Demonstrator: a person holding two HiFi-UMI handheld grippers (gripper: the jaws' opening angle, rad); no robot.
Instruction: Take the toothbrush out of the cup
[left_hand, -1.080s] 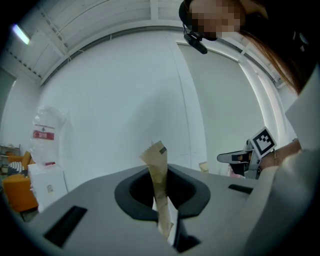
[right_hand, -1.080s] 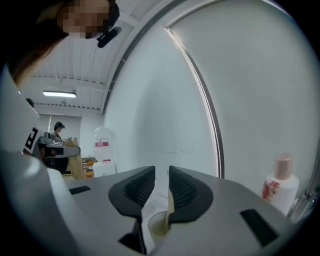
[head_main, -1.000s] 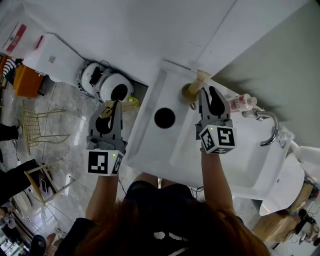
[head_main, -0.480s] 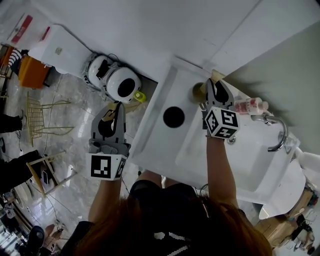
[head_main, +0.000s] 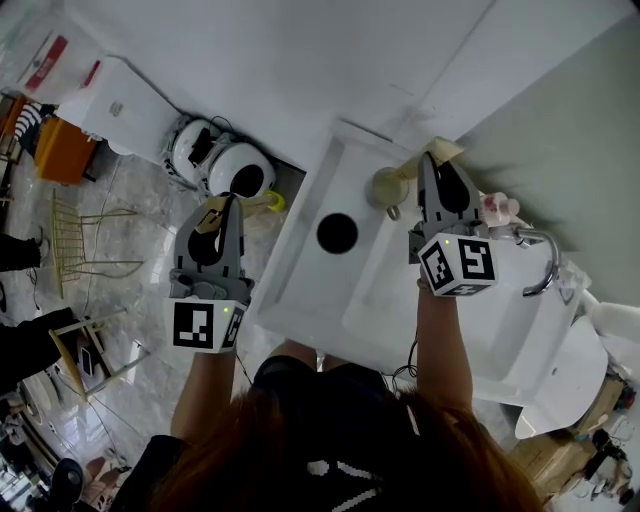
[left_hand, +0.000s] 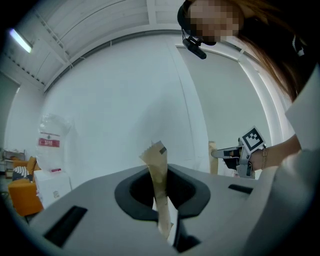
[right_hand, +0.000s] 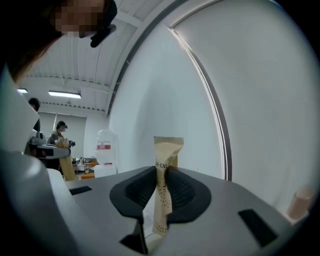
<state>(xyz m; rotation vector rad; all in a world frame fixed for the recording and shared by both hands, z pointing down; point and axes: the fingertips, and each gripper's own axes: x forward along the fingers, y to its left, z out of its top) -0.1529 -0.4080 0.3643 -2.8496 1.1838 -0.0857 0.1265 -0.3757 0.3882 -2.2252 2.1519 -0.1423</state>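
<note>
Wrapper (right_hand: 167, 150) (contents unseen) sits pinched between closing fingers (right_hand: 186, 195) of right gripper (right_hand: 161, 176).

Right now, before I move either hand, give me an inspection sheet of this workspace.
Surface: white sink, dark drain hole.
Job's things: cup at the sink's back corner; packet out of it.
Clutter: bottle beside faucet.
Grippers: right gripper fingers closing, packet between them; left gripper shut on second packet.
Cables: nothing seen.
Surroundings: white wall; orange box on tiled floor.
</note>
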